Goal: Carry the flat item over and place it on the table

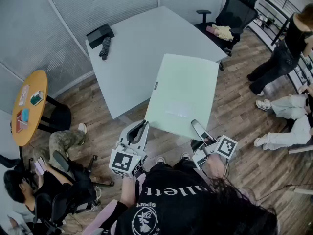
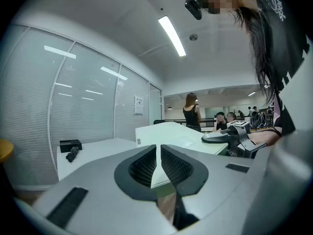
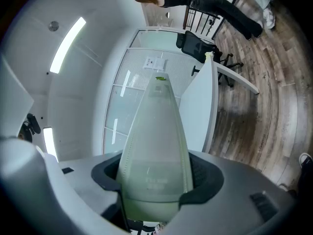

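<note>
The board (image 1: 183, 94) is held roughly level in front of the person, its near edge taken at both corners. Its far part is seen over the near edge of the table (image 1: 142, 43), while its near part hangs over the floor. Whether it touches the tabletop cannot be told.

The left gripper (image 1: 142, 129) is clamped on the near left corner. In the left gripper view its jaws are drawn almost together on the thin edge of the board (image 2: 171, 133). The right gripper (image 1: 198, 126) is clamped on the near right corner. In its own view the jaws stand wide, the board (image 3: 156, 146) fills the gap and both pads are pressed against it.

The placing is judged unfinished, since most of the board's weight is carried from one edge only.

Several risks are judged from this:
- The far edge may droop and catch the table's rim if the board is pushed forward too low.
- The board may twist or slip out if one grip is loosened before the other, because only a narrow strip is pinched on each side.
- The board may tip back off the table if it is let go with too little of it supported.
- The box (image 1: 100, 33) lies well apart at the far corner and is not judged to be in the way
</note>
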Demonstrator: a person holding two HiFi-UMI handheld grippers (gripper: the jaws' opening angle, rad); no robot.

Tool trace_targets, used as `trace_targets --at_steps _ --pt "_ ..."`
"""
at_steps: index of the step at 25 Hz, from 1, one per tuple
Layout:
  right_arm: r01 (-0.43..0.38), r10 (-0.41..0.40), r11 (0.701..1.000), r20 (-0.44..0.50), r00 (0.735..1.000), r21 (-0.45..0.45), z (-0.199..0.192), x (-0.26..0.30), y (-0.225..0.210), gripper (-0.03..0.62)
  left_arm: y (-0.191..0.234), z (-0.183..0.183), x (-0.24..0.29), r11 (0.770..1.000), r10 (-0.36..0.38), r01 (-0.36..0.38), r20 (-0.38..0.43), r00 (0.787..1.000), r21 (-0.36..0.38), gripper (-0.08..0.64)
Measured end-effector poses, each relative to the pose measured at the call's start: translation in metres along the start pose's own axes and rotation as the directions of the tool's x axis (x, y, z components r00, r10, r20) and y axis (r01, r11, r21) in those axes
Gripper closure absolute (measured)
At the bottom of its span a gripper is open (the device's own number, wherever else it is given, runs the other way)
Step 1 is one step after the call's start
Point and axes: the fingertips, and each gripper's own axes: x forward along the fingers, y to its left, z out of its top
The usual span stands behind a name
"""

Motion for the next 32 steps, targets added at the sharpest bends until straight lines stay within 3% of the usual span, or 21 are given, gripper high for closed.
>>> trace_targets --at_steps 25,32 --pt "-0.033 0.035 0.999 -0.066 0.997 0.036 0.085 -0.019 -0.036 0.291 -0.049 0.010 0.087 0.998 0.060 -0.060 0.002 0.998 -0.010 0.514" --pt "-0.030 0.036 0.998 -0.102 0.994 0.060 0.098 -0.019 -0.048 0.291 -0.063 0.004 0.106 0.997 0.067 -0.068 -0.035 0.997 -0.022 0.514"
